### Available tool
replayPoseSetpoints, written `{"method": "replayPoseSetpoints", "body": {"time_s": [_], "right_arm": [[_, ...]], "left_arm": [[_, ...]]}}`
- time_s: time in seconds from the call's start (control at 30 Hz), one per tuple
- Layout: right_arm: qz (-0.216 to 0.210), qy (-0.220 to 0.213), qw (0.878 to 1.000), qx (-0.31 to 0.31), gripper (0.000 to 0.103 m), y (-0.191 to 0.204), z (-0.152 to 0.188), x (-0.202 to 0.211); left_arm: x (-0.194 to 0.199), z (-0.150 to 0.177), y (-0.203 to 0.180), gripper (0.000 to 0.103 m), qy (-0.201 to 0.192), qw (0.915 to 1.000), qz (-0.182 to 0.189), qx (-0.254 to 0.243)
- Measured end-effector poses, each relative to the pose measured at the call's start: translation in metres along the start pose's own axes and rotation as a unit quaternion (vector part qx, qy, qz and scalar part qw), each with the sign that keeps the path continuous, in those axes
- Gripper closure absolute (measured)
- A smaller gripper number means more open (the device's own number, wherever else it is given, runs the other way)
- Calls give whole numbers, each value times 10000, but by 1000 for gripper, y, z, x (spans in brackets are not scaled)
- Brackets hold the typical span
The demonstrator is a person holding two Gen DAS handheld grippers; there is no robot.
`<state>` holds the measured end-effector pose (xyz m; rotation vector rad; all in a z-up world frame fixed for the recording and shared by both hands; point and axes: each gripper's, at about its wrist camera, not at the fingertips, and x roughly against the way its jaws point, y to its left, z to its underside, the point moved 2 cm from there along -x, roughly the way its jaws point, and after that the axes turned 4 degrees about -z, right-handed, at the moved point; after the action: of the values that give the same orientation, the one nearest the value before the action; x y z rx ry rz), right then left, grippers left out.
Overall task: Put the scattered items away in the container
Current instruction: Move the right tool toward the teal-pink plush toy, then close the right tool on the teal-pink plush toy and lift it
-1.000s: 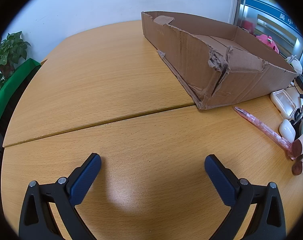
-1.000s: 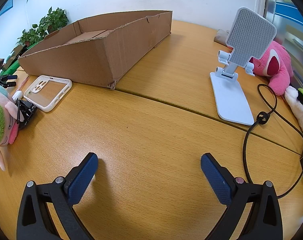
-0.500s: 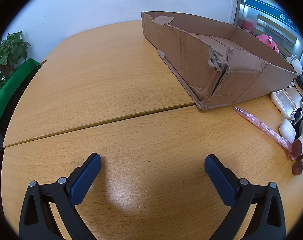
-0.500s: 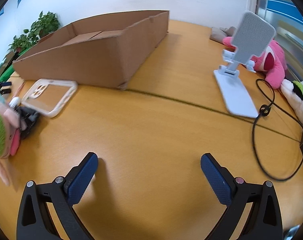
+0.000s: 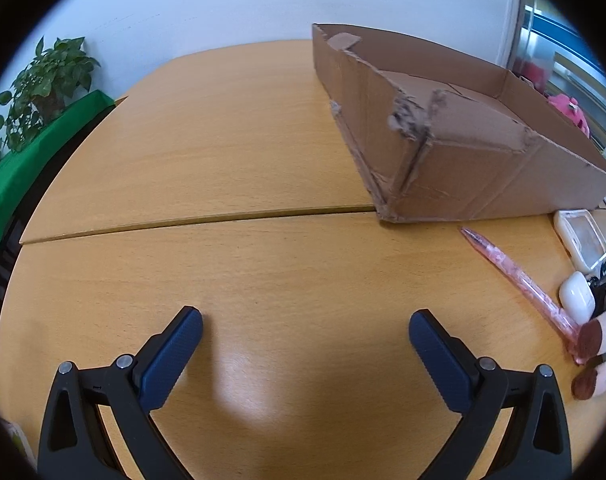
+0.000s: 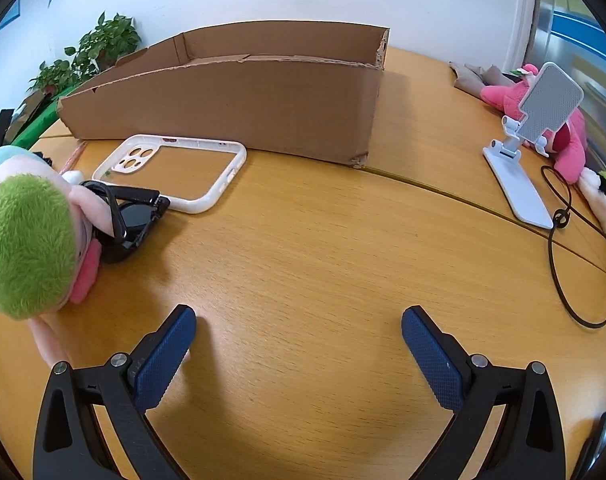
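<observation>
Green fuzz fills the far left of the right wrist view: a plush toy (image 6: 27,240) lies on the counter (image 6: 323,264). Black sunglasses (image 6: 131,220) touch it. Next comes a white phone case (image 6: 175,172), just below the cardboard box (image 6: 231,100) in the upper middle. A white phone stand (image 6: 519,160) and a black cable (image 6: 563,256) sit at the right.

The right hand-held gripper (image 6: 299,340) is wide apart and holds nothing. So is the left hand-held gripper (image 5: 305,340), at the bottom of its own view. There, a pink pen (image 5: 519,276) and a small white case (image 5: 577,296) lie at the right edge, below the box.

I think no item is in the box yet. A good first pick looks like the phone case: come down over one thin side rail, squeeze softly, lift it clear of the sunglasses, then drop it over the box wall.

I can read no words or brand on anything.
</observation>
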<state>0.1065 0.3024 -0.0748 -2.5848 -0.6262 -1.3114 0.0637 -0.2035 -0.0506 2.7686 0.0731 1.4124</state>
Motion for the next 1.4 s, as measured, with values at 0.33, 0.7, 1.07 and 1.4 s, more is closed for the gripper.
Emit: {"method": "replayPoseSetpoints", "body": {"time_s": [0.33,0.7,1.07,1.4], "right_arm": [[21,4,10000,-76,0,5,-13,-9],[7,1,10000,-74,0,5,-13,-10],[16,0,10000,-70,0,6,-13,-10],[143,-178,9974,-683,4,3,-14,16]], "left_arm": [[26,14,-25,1,-68,9991,180,376],[137,-9,-123,1,-973,9677,2324,122],[82,4,-175,22,-246,9543,2967,280],[83,7,-174,25,-180,9568,2890,248]]}}
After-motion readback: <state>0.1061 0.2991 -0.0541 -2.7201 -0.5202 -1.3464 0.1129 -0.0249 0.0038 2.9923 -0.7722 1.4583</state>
